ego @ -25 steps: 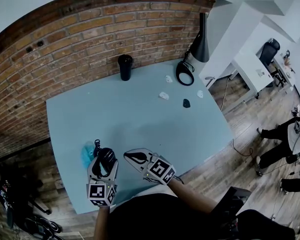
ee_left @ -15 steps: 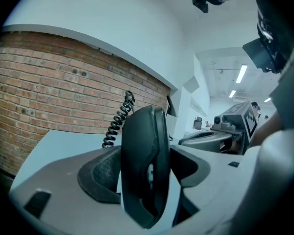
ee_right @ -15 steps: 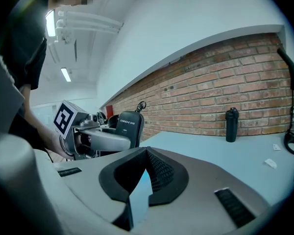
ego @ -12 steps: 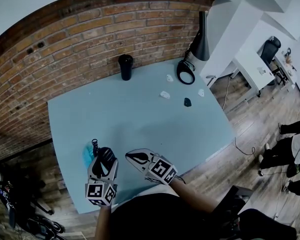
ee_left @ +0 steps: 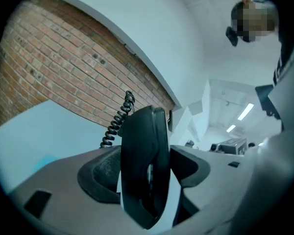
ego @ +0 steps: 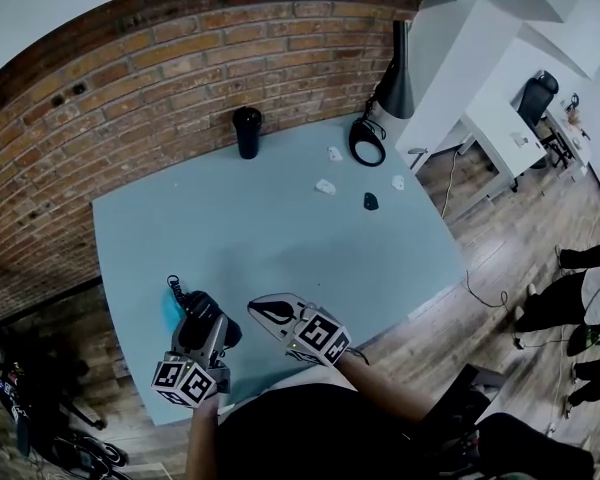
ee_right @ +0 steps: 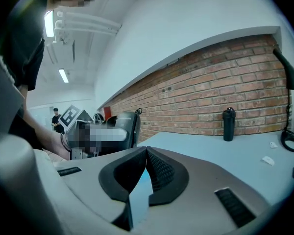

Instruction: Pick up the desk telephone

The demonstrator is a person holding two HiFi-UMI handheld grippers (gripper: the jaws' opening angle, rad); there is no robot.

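Over the counter's (ego: 280,218) near left corner, the telephone (ee_left: 144,165) is clamped in the left tongs (ego: 208,322), to be lifted level with its cord (ee_left: 116,124) unsnagged, while the right tongs (ego: 268,312) are shut, empty.

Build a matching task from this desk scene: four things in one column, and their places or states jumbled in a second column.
Things:
1 telephone handset
2 right gripper
3 black bottle
4 lamp

Places or states:
A shut, with nothing held
B at the far right corner of the desk
C clamped in the left gripper
D upright at the middle of the desk's far edge

Pairs: 1-C, 2-A, 3-D, 4-B
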